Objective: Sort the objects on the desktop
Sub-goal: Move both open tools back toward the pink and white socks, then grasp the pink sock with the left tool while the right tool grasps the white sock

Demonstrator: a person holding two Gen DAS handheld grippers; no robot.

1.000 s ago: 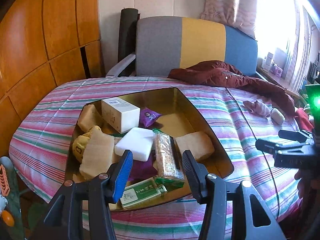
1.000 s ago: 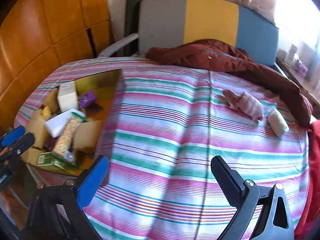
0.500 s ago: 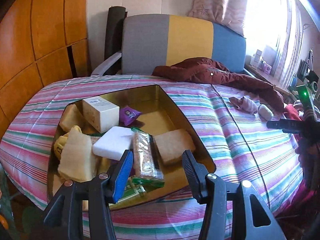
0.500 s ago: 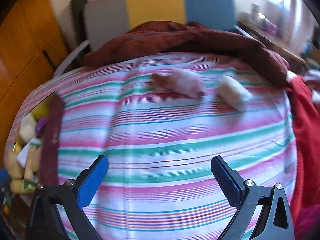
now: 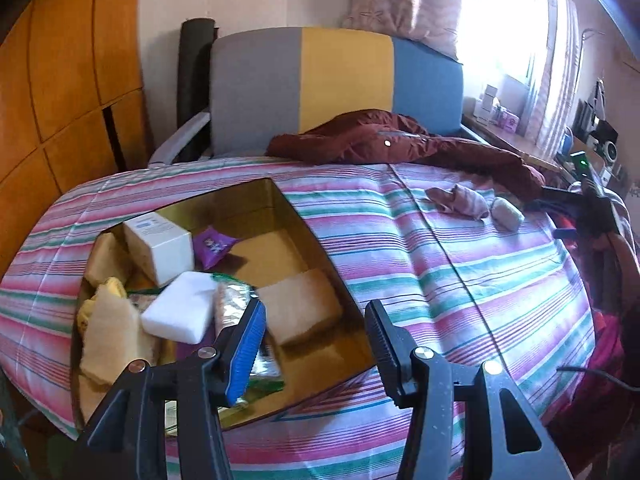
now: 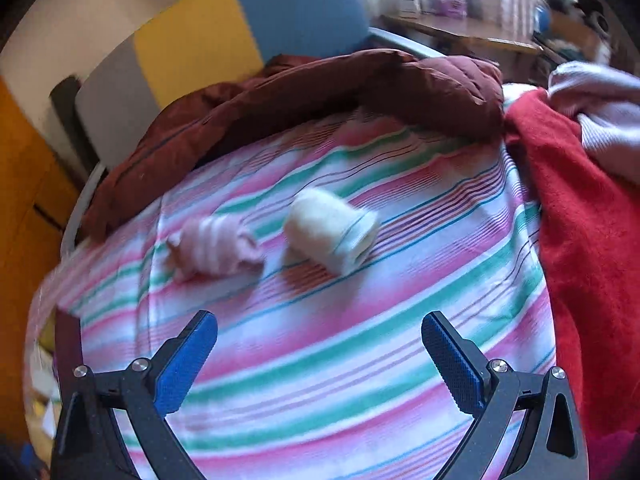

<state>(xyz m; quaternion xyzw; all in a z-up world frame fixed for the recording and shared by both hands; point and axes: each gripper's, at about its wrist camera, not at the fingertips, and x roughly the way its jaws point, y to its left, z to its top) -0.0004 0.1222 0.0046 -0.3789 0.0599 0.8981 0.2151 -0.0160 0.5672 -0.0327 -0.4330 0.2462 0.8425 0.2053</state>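
Since the right gripper (image 6: 319,356) hangs over the striped cover (image 6: 360,320) with its fingers (image 6: 186,360) spread wide and nothing between them, the two loose pieces ahead of it are the likely next picks, and the blur across that view suggests a hand in motion, which is where trouble could start; the cream sock roll (image 6: 332,230) lies at the centre of the right wrist frame, just beside the pink sock bundle (image 6: 214,246) to its left, so a hasty closing could catch both at once or nudge one aside; both are soft and rounded, so I judge a pinch near an end could squeeze the roll out or unravel it; the maroon jacket (image 6: 320,92) and the red cloth (image 6: 580,220) crowd the upper and right edges, and a finger could snag either; the surface looks like a padded bed, so pressing down may gather the cover into the grip; the left gripper (image 5: 316,344) holds nothing, its fingers (image 5: 250,344) set at a moderate gap above the near edge of the gold tray (image 5: 304,224), lower left of its frame, where the white box (image 5: 160,246), white block (image 5: 180,312) and tan slab (image 5: 300,304) are heaped loosely; a drop there could tip the pile.
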